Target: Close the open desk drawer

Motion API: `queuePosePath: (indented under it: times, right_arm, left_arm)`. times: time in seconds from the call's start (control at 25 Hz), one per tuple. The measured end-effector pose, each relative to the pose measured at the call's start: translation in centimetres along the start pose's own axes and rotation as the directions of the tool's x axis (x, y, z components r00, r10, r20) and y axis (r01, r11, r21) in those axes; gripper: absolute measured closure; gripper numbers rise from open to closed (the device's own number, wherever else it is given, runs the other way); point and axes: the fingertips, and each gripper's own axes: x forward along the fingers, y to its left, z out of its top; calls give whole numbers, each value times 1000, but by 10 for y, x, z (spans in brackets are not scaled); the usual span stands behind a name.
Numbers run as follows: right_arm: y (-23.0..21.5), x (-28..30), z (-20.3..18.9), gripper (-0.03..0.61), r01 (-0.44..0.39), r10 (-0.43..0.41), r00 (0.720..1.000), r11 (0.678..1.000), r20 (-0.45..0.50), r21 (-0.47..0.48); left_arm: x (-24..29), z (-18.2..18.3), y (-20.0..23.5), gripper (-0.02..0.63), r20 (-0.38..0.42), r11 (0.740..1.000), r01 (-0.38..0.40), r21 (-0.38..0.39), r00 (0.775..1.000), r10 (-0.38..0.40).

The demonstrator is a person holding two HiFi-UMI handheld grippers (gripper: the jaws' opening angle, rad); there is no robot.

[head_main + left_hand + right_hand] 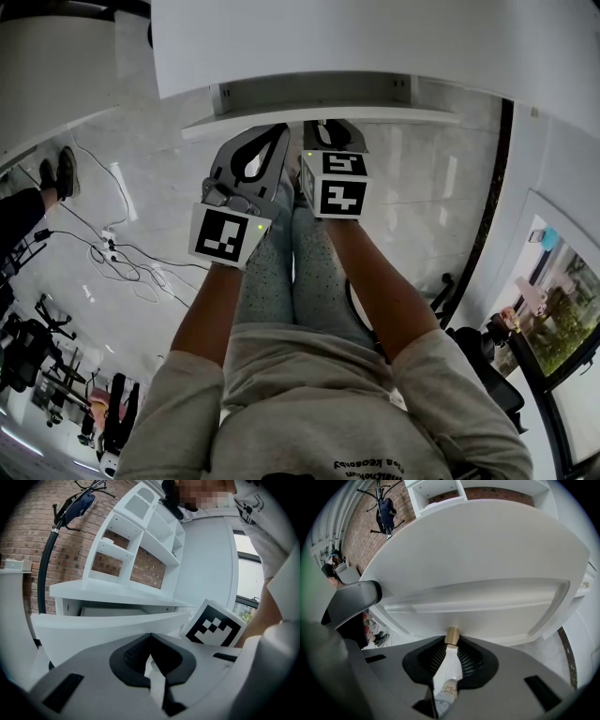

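Looking down in the head view, my left gripper [272, 136] and right gripper [330, 127] meet the open drawer [394, 114] under the desk [375, 47]. Left gripper view: jaws closed, empty, drawer front just ahead. Right gripper view: jaws clamp the brass knob [451, 636].

Right gripper [451, 645] jaws were clamped on the brass knob [452, 635] of the white drawer [487, 606] front. Desk [487, 541] top sat above it, with a brick wall [358, 536] and coat rack [386, 508] at upper left.
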Motion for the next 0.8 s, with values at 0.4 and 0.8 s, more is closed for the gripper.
queuePosePath:
  times: [0.4,0.8]
  right_arm:
    - [-3,6,14,494,5,-5,1000,1000,0,9]
    - [-3,16,33,494,-3,3,1000,1000,14,7]
  left_arm:
    - [10,9,8,595,1,1000,13,1,1000,-13]
    - [22,17,21,595,5,1000,11,-6,1000,-11]
